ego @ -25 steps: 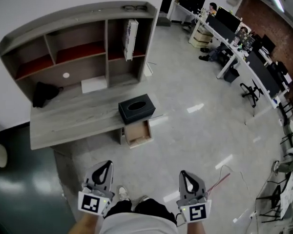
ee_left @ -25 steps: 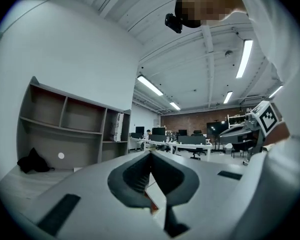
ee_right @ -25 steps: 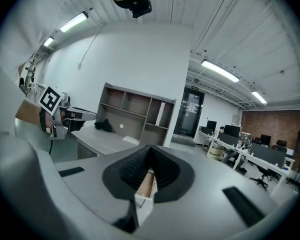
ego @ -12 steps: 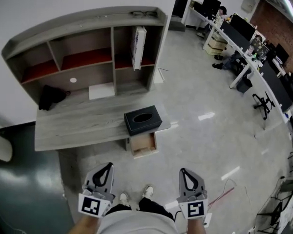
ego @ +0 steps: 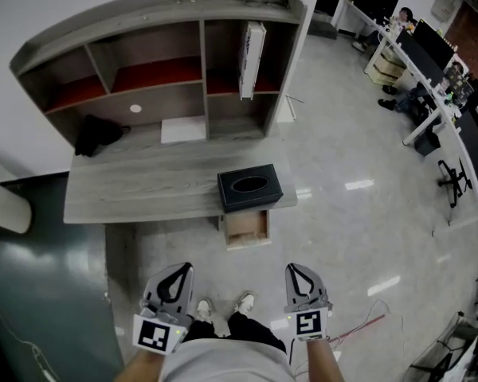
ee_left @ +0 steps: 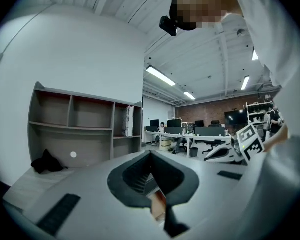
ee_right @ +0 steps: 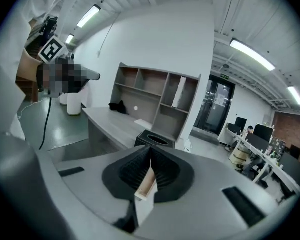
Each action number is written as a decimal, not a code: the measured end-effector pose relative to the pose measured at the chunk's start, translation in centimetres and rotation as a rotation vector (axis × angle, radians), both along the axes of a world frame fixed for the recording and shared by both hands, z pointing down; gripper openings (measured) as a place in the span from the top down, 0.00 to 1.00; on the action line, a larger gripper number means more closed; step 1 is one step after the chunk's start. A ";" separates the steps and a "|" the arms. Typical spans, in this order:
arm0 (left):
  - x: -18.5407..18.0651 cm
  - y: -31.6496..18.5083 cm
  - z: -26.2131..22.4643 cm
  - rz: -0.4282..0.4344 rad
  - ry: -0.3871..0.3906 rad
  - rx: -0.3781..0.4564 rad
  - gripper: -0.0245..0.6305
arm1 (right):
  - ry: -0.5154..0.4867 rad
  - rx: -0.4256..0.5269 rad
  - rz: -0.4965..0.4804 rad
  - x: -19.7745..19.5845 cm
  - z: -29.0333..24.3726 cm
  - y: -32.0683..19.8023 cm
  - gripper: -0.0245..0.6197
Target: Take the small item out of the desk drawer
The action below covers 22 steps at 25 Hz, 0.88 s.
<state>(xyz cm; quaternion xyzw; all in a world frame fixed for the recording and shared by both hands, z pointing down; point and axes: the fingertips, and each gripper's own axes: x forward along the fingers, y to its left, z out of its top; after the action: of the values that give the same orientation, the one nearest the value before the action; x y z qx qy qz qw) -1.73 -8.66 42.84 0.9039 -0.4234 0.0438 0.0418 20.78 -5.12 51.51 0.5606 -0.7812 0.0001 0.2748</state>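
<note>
Moved since the earlier frames: the whole desk group sits larger and nearer the centre of the head view, so the person has walked closer. The right gripper has also edged inward at the bottom of the frame.

- Left gripper (ego: 184, 267): jaws together, nothing between them. Lower left of the head view, pointing toward the desk, well short of it.
- Right gripper (ego: 291, 267): jaws together, nothing held. Lower right of centre, level with its partner.
- Shoes (ego: 203, 309): between the two grippers at the bottom edge, toes toward the desk.
- Drawer (ego: 247, 228): pale wood, pulled open below the desk's front edge, just under the black box, centre of frame. The small item should be inside, but no object can be made out in it from this range.
- Black box (ego: 249, 187): oval opening on top, at the right front corner of the desk.
- Desk (ego: 143, 191): grey wood top, left of centre.
- Shelf unit (ego: 151, 22): on the back of the desk, upper half of frame.

Assessment: approach stage only. Drawer already open, so a reach and opened jaws appear to be what is left.
</note>
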 end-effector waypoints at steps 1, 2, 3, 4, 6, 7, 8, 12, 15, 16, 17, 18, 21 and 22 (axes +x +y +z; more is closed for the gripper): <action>-0.1 0.1 0.4 -0.010 -0.007 -0.012 0.94 | 0.012 -0.018 -0.021 -0.1 1.2 -0.5 0.92; -0.2 0.2 0.7 -0.021 -0.014 -0.022 0.94 | 0.028 -0.037 -0.047 -0.3 2.5 -1.0 0.92; -0.3 0.2 0.9 -0.030 -0.019 -0.029 0.94 | 0.048 -0.055 -0.078 -0.5 4.0 -1.5 0.92; -0.3 0.2 1.1 -0.039 -0.024 -0.035 0.94 | 0.072 -0.076 -0.109 -0.6 5.6 -2.1 0.92; -0.2 0.1 1.5 -0.056 -0.032 -0.043 0.94 | 0.120 -0.127 -0.165 -0.7 8.9 -3.1 0.92; -0.2 0.1 1.7 -0.065 -0.035 -0.049 0.94 | 0.139 -0.152 -0.190 -0.8 10.5 -3.6 0.90; -0.2 0.2 1.9 -0.076 -0.038 -0.056 0.94 | 0.154 -0.178 -0.214 -0.8 12.2 -4.1 0.85; -0.8 0.8 2.7 -0.141 -0.050 -0.090 0.94 | 0.232 -0.269 -0.326 -1.6 18.4 -5.6 0.78; -1.5 1.8 4.0 -0.191 -0.068 -0.120 0.94 | 0.287 -0.312 -0.392 -2.0 22.2 -6.7 0.76; -1.7 2.2 4.5 -0.209 -0.074 -0.131 0.94 | 0.302 -0.323 -0.410 -2.1 23.3 -7.0 0.76; -2.0 2.5 4.9 -0.229 -0.077 -0.143 0.94 | 0.317 -0.334 -0.428 -2.2 24.3 -7.2 0.76; -2.3 2.9 5.2 -0.250 -0.079 -0.155 0.94 | 0.331 -0.345 -0.446 -2.3 25.3 -7.5 0.75; -3.2 4.0 6.1 -0.304 -0.088 -0.175 0.94 | 0.370 -0.376 -0.496 -2.8 28.0 -8.2 0.74; -3.5 4.4 6.4 -0.321 -0.092 -0.183 0.94 | 0.382 -0.389 -0.511 -2.9 28.9 -8.3 0.74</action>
<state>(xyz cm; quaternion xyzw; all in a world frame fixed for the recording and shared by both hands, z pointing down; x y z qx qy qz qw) -5.24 -4.30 49.22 0.8144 -0.5576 0.1161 0.1110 17.85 -13.46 80.42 0.2747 -0.8159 -0.0248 0.5082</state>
